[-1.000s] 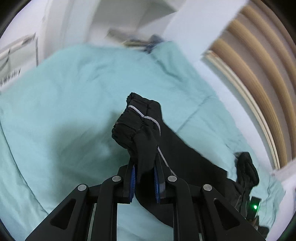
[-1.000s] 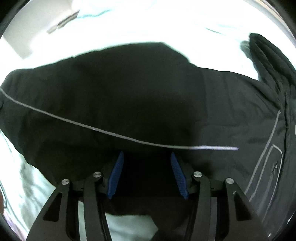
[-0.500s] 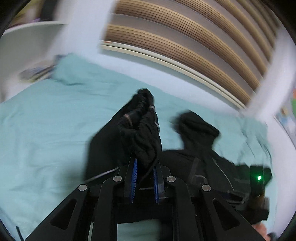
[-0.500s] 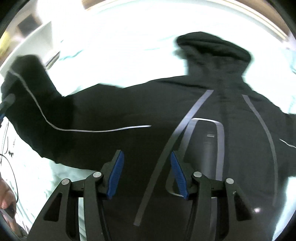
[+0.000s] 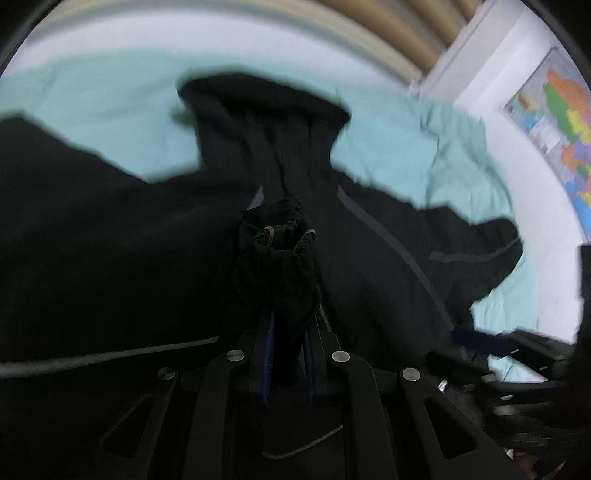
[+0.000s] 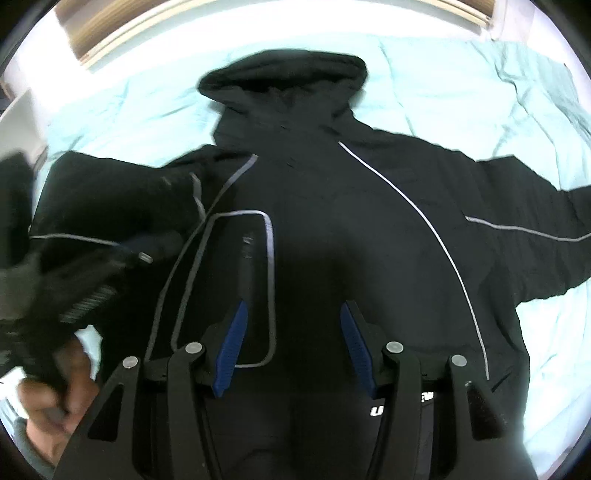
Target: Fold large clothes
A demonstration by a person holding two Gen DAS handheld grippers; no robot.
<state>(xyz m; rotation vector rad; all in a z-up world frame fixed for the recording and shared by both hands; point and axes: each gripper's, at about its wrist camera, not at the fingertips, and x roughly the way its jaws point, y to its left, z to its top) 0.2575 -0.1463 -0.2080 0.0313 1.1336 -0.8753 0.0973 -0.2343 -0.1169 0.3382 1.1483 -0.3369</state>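
Black hooded jacket with grey piping (image 6: 332, 206) lies spread on the pale green bedsheet (image 6: 461, 92). My left tongs (image 5: 288, 332) are clenched on its bunched sleeve cuff (image 5: 280, 236), carried over the chest; my right tongs (image 6: 291, 343) hang released above. First sleeve fold begun; the other sleeve (image 6: 535, 229) and body remain.

Pale green bedsheet (image 6: 461, 85), slatted wooden headboard (image 5: 399, 33), white wall, colourful map (image 5: 561, 118).

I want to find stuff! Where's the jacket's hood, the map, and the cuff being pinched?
hood (image 6: 284, 79), right wrist view, top edge.
wall map (image 5: 557, 110), left wrist view, coloured area.
sleeve cuff (image 5: 282, 236), left wrist view, bunched end.
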